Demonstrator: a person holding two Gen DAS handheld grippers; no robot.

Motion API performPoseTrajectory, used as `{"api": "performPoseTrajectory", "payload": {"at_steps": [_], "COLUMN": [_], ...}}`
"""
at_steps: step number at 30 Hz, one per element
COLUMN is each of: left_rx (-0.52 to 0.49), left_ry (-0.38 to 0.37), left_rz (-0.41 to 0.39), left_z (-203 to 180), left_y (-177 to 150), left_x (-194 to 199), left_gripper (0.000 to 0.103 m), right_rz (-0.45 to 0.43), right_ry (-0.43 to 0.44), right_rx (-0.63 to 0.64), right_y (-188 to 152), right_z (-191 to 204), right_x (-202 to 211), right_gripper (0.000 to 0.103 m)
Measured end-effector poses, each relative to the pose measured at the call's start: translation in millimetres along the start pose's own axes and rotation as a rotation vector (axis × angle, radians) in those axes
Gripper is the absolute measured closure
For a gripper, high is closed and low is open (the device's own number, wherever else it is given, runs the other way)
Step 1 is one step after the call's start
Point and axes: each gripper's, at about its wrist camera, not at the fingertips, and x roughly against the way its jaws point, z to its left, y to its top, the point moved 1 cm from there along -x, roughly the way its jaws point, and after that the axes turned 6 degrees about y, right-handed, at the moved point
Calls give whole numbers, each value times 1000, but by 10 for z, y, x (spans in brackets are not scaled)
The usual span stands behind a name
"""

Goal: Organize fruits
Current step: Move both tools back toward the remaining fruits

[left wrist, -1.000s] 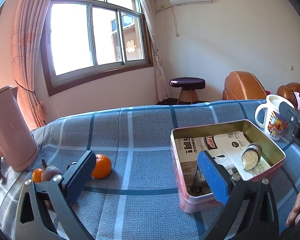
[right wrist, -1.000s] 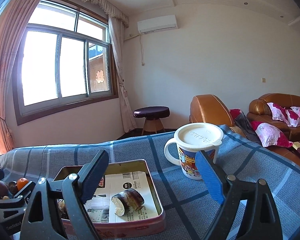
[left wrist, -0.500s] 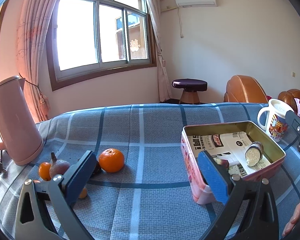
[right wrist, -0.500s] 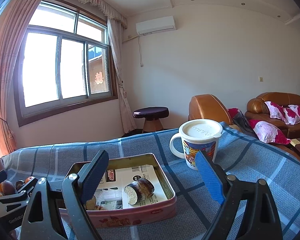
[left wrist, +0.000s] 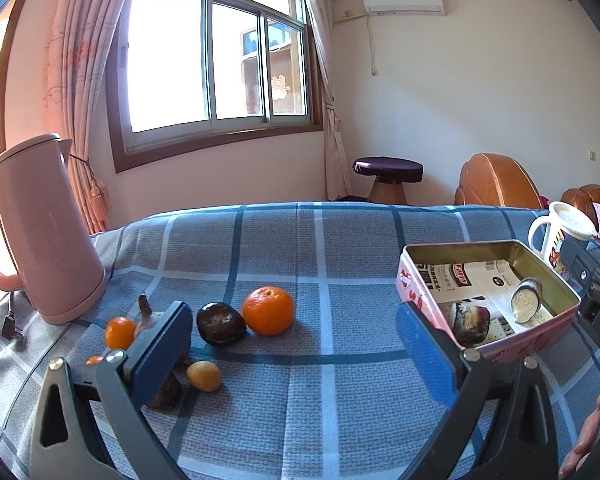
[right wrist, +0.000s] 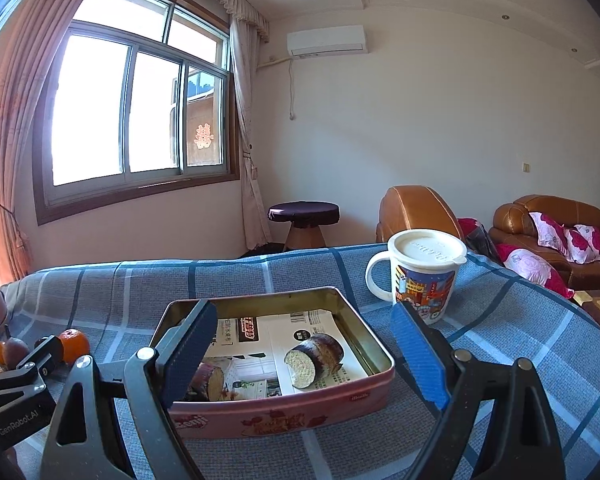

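Several fruits lie loose on the checked cloth (left wrist: 340,240) ahead of my left gripper (left wrist: 292,344), whose jaws stand wide apart with nothing between them. Nearest its left finger sits a small yellow fruit (left wrist: 204,376), and just beyond that a dark round fruit (left wrist: 220,324) touching the big orange (left wrist: 268,310). A smaller orange (left wrist: 120,332) and a brown stemmed fruit (left wrist: 146,316) lie further left, partly hidden by the finger, in front of the pink kettle (left wrist: 40,228). I judge the big orange to be firm and light with a slightly giving, grippy peel, so I would take it across its widest part, with the pads on opposite sides. It is round and could roll away if one pad nudges it first. The dark fruit looks smooth, maybe wrinkled and softer, so it wants a gentler squeeze. The yellow one is small and may slip out of a wide jaw. Off to the left gripper's right stands the pink tin (left wrist: 548,276), lined with printed paper and already holding two dark cut pieces. My right gripper (right wrist: 300,352) is also spread and empty, hanging just in front of that tin, with the near wall between its fingers and a lidded mug (right wrist: 424,276) beyond its right finger. The tin looks stiff and thin-walled, so a rim bump could shove it.
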Motion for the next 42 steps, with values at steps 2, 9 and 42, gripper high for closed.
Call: {"api": "performPoseTrajectory", "payload": {"at_steps": [2,9,42], "left_rx": [3,-10,21], "left_ry": [5,27,140], "left_rz": [0,-7,71], "left_z": [84,381,1517], "left_y": [-10,-29,-92], "left_x": [-6,-27,-315], "left_gripper": [0,0,0], "right_rz": [8,37,146], "right_ry": [0,34,185], "right_rx": [0,1,46], "right_y": [-13,-29,-105], "right_z": [87,422,1503], "right_x": [6,-5,-201], "right_gripper": [14,14,14]}}
